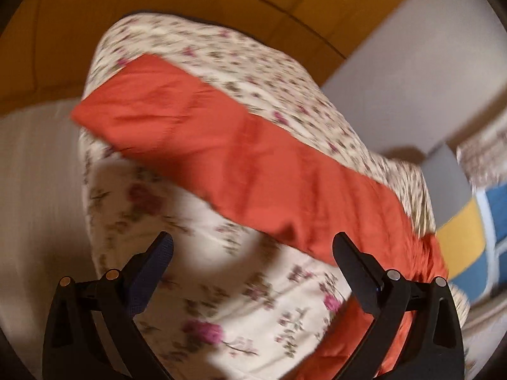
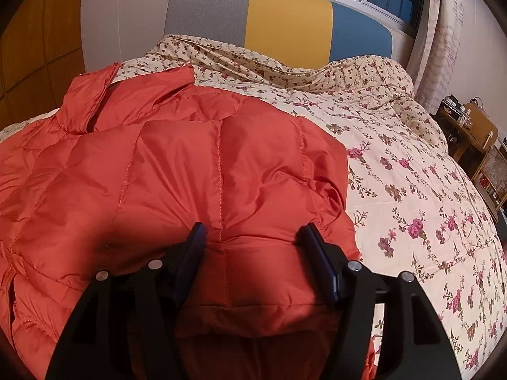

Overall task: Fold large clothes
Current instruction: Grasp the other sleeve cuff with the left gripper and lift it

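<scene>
An orange quilted down jacket (image 2: 177, 164) lies spread on a bed with a floral cover (image 2: 412, 190). My right gripper (image 2: 252, 232) has its jaws partly open around a puffed fold of the jacket's near edge; the fabric bulges between the fingers. In the blurred left wrist view, a long flat orange part of the jacket (image 1: 221, 155) stretches across the bed. My left gripper (image 1: 253, 243) is open and empty above the floral cover (image 1: 221, 300), just short of the orange edge.
A headboard (image 2: 285, 25) in grey, yellow and blue stands behind the bed, with a window and curtain above it. A wooden side table (image 2: 472, 139) with small items stands at the right. Yellow cabinet panels (image 1: 126, 6) lie beyond the bed in the left wrist view.
</scene>
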A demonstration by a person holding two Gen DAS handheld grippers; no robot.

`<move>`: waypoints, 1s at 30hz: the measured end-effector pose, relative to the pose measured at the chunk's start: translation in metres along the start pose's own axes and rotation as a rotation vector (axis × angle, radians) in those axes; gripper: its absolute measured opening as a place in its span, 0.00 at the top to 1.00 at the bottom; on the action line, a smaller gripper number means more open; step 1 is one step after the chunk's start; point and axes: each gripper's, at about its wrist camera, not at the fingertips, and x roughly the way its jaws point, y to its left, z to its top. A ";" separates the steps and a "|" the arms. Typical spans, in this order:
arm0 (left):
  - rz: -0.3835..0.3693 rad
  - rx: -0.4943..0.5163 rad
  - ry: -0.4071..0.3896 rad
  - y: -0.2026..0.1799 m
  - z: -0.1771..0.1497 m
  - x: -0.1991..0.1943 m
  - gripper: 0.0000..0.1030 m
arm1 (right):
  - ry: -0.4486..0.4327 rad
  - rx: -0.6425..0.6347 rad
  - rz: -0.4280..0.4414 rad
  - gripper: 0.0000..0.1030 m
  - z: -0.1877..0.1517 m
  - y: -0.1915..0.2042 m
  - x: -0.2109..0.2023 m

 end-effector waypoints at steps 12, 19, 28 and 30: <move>-0.072 -0.181 -0.091 0.034 0.020 0.004 0.04 | 0.000 0.000 -0.001 0.38 0.000 -0.001 0.000; 0.064 -0.305 -0.172 0.043 0.050 0.016 0.47 | 0.000 0.000 -0.001 0.37 0.000 -0.001 0.000; 0.027 0.006 -0.376 -0.047 0.050 -0.031 0.88 | -0.001 -0.001 -0.003 0.37 0.000 0.000 -0.001; -0.034 0.112 -0.407 -0.082 0.039 -0.043 0.88 | -0.001 -0.001 -0.003 0.37 0.000 0.000 -0.001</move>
